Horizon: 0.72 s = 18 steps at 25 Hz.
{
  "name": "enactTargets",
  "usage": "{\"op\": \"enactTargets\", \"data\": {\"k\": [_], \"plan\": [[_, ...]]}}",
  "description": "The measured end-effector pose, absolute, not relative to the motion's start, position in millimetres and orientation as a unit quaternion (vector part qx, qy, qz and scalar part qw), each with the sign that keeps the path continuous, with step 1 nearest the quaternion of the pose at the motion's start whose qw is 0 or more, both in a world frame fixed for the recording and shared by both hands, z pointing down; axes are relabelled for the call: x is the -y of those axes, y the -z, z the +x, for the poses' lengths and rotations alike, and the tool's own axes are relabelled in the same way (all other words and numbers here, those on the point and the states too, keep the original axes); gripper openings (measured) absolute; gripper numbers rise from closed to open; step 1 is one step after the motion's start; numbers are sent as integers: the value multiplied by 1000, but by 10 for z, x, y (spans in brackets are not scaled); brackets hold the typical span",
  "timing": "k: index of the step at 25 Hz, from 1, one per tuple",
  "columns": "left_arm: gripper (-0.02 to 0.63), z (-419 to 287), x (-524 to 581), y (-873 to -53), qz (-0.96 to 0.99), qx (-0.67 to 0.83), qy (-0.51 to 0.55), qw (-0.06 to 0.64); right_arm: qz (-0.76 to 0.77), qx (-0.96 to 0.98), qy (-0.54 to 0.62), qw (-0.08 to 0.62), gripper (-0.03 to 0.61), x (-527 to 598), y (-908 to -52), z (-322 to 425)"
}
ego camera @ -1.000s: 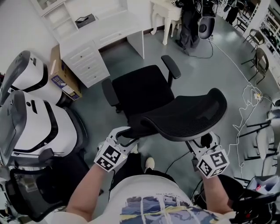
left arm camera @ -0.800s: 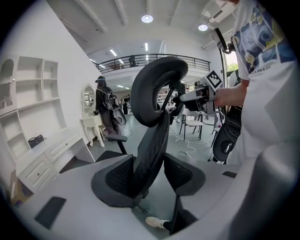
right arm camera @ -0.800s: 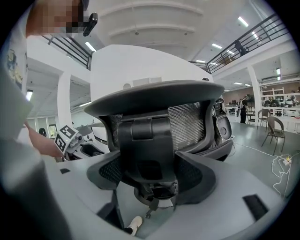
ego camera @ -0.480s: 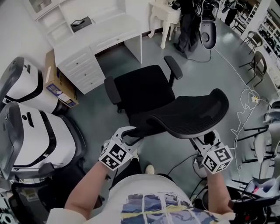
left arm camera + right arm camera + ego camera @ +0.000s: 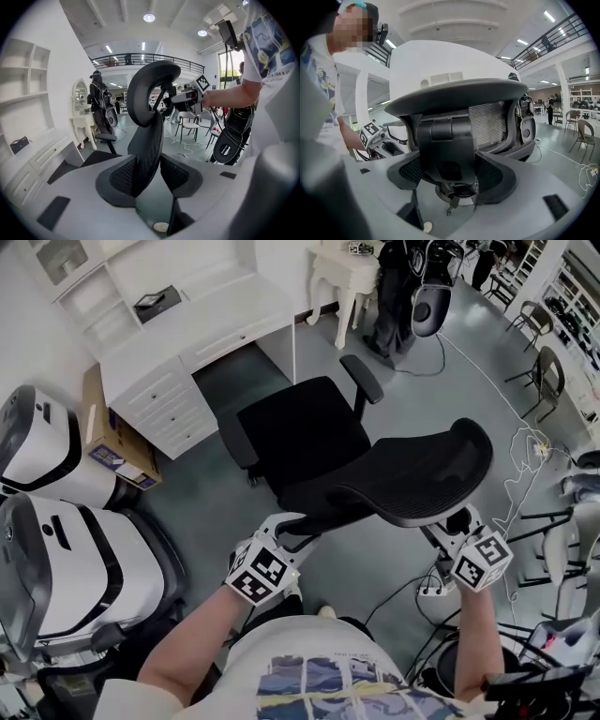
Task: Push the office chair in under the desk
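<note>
The office chair (image 5: 300, 432) stood on the floor well apart from the white tabletop (image 5: 220, 315), its seat turned a little off the knee opening. We judged the biggest risk to lie there: pushed straight, the chair could roll askew and strike the drawer unit (image 5: 164, 404) instead of entering the gap. Next, the armrests (image 5: 361, 379) might prove too tall and catch the tabletop's front edge.

At the mesh backrest (image 5: 394, 486), the right hand-held gripper (image 5: 457, 524) had its jaws pressed onto the frame. The left hand-held gripper (image 5: 289, 532) was closing, with the backrest's edge between its jaws but not yet pinched. Pushing before it gripped could swivel the seat.

Smallest, the white cable (image 5: 520, 479) lay on the floor to the right of the backrest and could snag a caster. The casters themselves were hidden from us.
</note>
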State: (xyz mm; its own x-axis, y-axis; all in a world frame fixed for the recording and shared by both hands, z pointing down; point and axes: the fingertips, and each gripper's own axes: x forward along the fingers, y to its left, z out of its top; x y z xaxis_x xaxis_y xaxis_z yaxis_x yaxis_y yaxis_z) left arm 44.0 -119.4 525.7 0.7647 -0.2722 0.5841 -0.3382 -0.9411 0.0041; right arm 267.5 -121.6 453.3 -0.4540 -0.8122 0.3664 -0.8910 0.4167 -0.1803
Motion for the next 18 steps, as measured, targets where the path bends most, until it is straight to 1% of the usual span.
{"op": "enactTargets", "data": {"k": [18], "plan": [[167,135,2494,-5280,935,181,-299,53,494,846,-172,101,334,2605,-4579,2376]]}}
